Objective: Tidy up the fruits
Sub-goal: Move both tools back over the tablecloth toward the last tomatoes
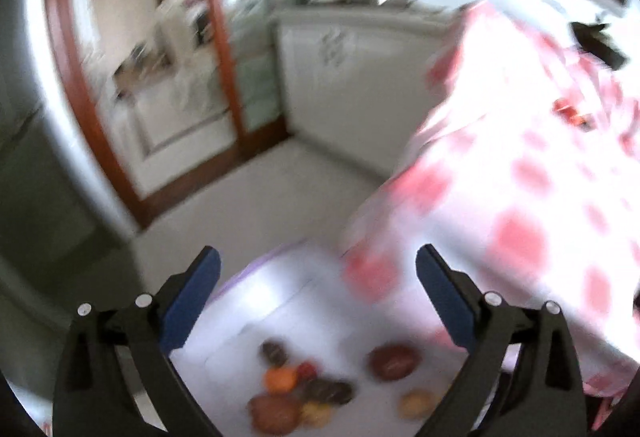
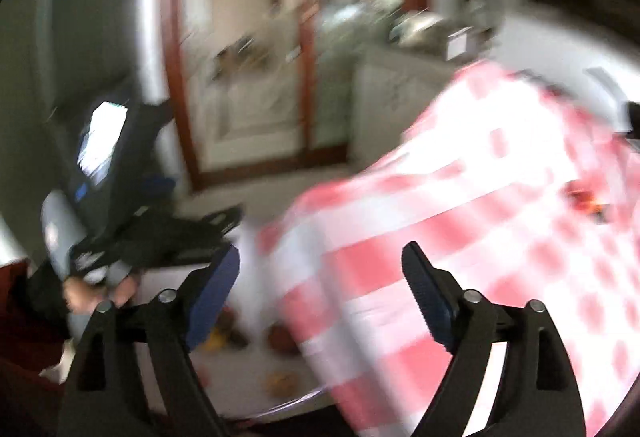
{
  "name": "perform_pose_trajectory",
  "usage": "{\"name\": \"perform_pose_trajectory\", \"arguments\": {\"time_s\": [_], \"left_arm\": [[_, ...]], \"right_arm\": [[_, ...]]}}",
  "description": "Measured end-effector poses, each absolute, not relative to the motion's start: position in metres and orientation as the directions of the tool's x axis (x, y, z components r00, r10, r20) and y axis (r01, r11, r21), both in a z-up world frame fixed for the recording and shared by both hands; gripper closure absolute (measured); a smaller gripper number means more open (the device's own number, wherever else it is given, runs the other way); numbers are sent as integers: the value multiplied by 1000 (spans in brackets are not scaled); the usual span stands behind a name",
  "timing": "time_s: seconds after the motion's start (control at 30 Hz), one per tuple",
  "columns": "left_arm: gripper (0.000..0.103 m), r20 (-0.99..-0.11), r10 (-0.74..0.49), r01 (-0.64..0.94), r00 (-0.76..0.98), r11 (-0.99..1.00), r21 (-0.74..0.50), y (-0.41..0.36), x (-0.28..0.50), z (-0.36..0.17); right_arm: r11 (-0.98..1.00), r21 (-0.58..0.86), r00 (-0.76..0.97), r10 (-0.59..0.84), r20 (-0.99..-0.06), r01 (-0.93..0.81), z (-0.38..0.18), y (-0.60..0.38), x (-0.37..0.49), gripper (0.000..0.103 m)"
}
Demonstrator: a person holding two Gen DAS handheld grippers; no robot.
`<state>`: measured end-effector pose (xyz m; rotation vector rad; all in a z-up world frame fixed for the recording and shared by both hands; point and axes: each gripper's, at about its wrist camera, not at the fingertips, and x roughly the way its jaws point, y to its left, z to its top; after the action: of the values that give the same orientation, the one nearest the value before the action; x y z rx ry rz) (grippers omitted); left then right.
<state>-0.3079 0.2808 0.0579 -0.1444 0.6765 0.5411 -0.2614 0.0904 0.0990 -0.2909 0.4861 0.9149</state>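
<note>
Blurred fruits [image 1: 304,393] lie below both wide-apart tools.

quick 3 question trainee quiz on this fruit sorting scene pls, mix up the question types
1. True or false: the left gripper has a fruit clamped between its jaws.
2. Multiple choice: the blurred pile of small round fruits lies on a) the red and white checked tablecloth, b) a white tray-like surface, c) the pale floor.
3. Fill in: in the right wrist view, the right gripper has its jaws ____, with nothing between them.

Key
1. False: the jaws stand wide apart and the fruits lie below them.
2. b
3. open
</note>
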Motion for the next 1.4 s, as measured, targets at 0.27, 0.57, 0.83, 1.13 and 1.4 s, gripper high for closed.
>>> {"name": "perform_pose_trajectory", "arguments": {"time_s": [0.27,0.57,0.83,1.13,1.4], "left_arm": [[1,-456,195,-193,868,980,51,152,-215,129],[1,-451,53,-55,891,998,8,75,-76,113],[2,-586,-48,-52,809,987,-153,64,37,64],[2,-604,-175,-30,778,949,-314,82,57,38],[2,-588,-217,-1,779,938,-347,85,54,40]], "right_arm": [[858,6,791,477,-383,-514,147,-18,-181,16],[975,-31,908,194,-372,-221,141,-90,-65,16],[993,-9,879,103,-466,-121,108,-113,55,16],[990,29,768,124,-629,-136,62,-123,159,16],[987,15,652,116,-749,-157,26,-118,230,18]]}}
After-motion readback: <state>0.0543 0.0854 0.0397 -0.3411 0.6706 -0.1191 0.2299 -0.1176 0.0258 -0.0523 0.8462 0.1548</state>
